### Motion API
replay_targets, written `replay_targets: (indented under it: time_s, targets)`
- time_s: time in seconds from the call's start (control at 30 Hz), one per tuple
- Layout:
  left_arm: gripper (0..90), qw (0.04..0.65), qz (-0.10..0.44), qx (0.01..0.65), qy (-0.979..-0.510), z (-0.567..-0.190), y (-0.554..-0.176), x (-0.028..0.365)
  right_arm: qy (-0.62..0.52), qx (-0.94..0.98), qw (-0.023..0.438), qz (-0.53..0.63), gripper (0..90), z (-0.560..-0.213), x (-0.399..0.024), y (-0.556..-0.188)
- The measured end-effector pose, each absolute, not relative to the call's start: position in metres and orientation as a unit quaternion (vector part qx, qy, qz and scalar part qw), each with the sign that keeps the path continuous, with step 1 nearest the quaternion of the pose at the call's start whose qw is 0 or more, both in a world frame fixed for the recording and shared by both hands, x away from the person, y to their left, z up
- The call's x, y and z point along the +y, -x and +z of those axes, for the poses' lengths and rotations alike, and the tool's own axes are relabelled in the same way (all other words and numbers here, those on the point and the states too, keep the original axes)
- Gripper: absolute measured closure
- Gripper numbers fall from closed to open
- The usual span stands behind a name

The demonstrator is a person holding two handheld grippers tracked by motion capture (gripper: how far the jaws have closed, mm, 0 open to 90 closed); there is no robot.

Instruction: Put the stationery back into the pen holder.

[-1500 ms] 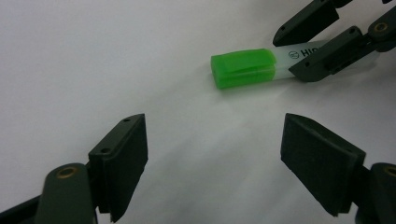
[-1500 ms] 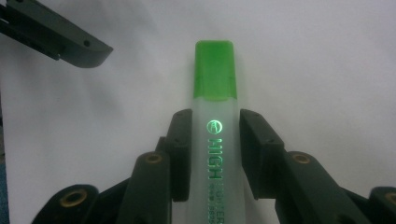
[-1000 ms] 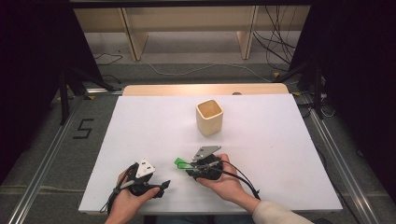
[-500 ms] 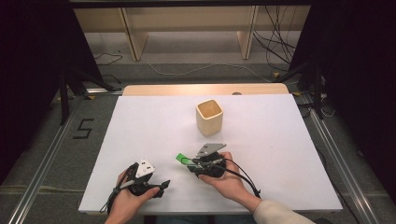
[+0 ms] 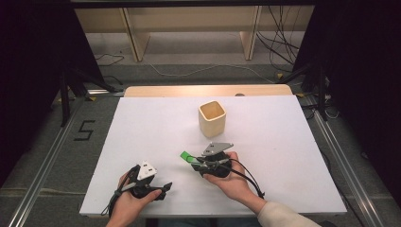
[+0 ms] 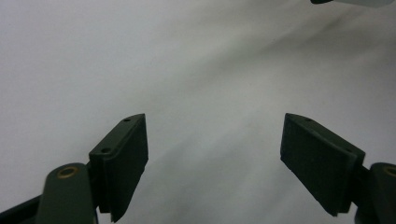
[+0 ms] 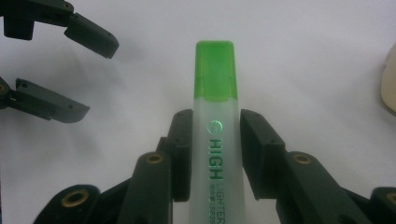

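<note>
A green-capped highlighter (image 7: 215, 140) with a frosted white barrel is clamped between both pads of my right gripper (image 7: 215, 154). In the high view its green cap (image 5: 186, 156) sticks out to the left of the right gripper (image 5: 198, 163), just above the white table. My left gripper (image 5: 163, 189) rests near the table's front edge, left of the right one, its jaws open over bare table (image 6: 215, 154). From the right gripper view, the left gripper's open fingers (image 7: 88, 37) show at the upper left. A beige square cup (image 5: 212, 118) stands upright beyond the right gripper.
The white table top (image 5: 142, 127) spreads wide to the left and right of the cup. A wooden strip (image 5: 208, 90) runs along its far edge. Cables trail from both grippers toward the person's forearms.
The right gripper with the highlighter has shifted slightly up and away from the person. The left gripper has stayed put.
</note>
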State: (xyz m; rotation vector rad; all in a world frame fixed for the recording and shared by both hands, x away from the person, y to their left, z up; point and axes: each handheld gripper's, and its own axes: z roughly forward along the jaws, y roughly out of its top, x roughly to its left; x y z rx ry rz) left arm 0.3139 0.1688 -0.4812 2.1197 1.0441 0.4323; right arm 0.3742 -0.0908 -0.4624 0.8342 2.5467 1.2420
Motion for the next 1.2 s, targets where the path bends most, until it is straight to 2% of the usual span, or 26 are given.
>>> replay_targets:
  time_s: [1.2]
  targets:
    - [23.2, 0.362, 0.168, 0.407, -0.821, -0.482, -0.315, 0.169, -0.301, 0.836, 0.115, 0.444, 66.6, -0.448, -0.105, -0.382]
